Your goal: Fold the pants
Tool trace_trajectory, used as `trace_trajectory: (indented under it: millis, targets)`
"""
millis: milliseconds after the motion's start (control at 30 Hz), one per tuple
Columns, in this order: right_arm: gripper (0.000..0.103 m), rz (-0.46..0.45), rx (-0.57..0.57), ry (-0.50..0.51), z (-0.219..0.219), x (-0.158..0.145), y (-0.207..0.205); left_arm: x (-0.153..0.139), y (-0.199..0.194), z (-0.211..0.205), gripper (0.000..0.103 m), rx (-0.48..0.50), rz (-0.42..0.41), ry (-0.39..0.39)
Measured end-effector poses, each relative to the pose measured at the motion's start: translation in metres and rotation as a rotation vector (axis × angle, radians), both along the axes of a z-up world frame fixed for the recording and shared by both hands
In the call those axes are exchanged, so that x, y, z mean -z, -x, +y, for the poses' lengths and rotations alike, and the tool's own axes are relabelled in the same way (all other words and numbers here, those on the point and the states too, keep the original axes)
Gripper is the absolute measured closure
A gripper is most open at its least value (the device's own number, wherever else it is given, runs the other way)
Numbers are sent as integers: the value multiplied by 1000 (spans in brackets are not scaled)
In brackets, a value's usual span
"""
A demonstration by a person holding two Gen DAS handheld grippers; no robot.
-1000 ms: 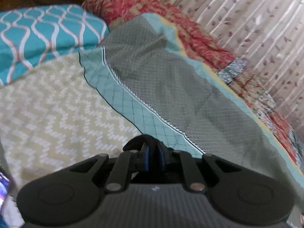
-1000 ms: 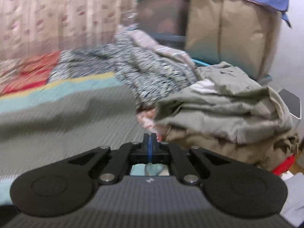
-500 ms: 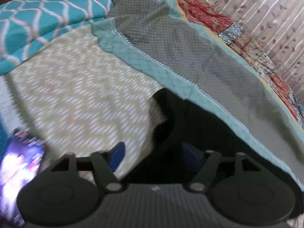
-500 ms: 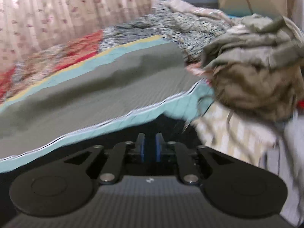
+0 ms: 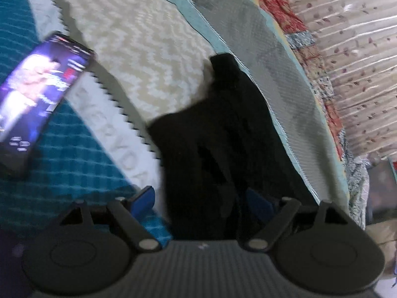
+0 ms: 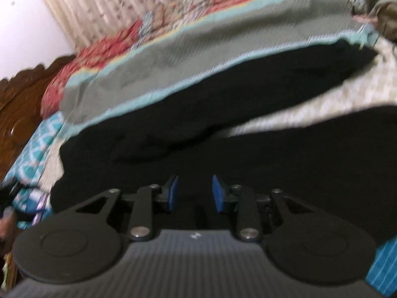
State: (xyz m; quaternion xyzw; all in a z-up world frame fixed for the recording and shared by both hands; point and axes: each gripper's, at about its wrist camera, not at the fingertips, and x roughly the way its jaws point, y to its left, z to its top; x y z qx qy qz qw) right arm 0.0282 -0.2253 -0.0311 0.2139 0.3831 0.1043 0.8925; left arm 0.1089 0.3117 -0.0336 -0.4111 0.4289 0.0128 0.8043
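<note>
- We see the black pants [image 5: 223,134] spread on the bed, lying on a cream zigzag-patterned sheet [image 5: 139,39] and partly against the edge of a grey blanket with a teal border [image 5: 250,37].
- In the right wrist view the pants [image 6: 223,114] stretch across the frame in two long dark bands, with a strip of the cream sheet [image 6: 322,104] showing between them.
- Our left hand-held gripper [image 5: 201,198] has its jaws wide apart and opening; the dark cloth lies between the blue pads [image 5: 142,197], and the pads do not press on it.
- Our right hand-held gripper [image 6: 194,193] is partly spread and opening too; black cloth fills the view beneath and ahead of it, with a clear gap between the pads [image 6: 218,193].
- A phone [image 5: 37,99] with a lit screen rests on a teal towel [image 5: 74,154] to the left of the pants in the left wrist view.
- A red patterned quilt [image 6: 111,47] and a pale curtain [image 6: 119,2] run behind the grey blanket [image 6: 173,57].
- A dark wooden headboard [image 6: 22,94] stands at the far left of the right wrist view.
- Both views are blurred.
</note>
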Motion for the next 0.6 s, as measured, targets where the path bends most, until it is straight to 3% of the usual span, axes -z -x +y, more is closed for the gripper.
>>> trace_trajectory:
  millis: [33,67,100,133,167,267,367,467,600]
  targets:
    - [70,2,12,0,0,-1,5,6,-7,-4,23,5,-1,6]
    - [68,6,22,-12,-1,-3,10,11,-12,-6,32,11,8,13]
    - [68,10,32,-21,-5,-4,10,19,-17,-9,54,14,35,21]
    - [68,13,46,-27,-9,-5,13,25,-19,-12,66,7,67,17]
    - [68,15,57,-27,-10,-5,14,26,-18,-13,90,-12,83,-17]
    - [68,14,107,-33,-15,-5,30,19,0,-5,92,-76,71,-22]
    - [68,22,139,-58,-15,3,40,-5,31,10,92,-135,35,-58]
    - [68,36,141,-54,-8,7,39,-27,68,27,92,-175,0,-35]
    - [68,48,111,-69,-6,15,42,-26,83,31,91,-160,20,-99]
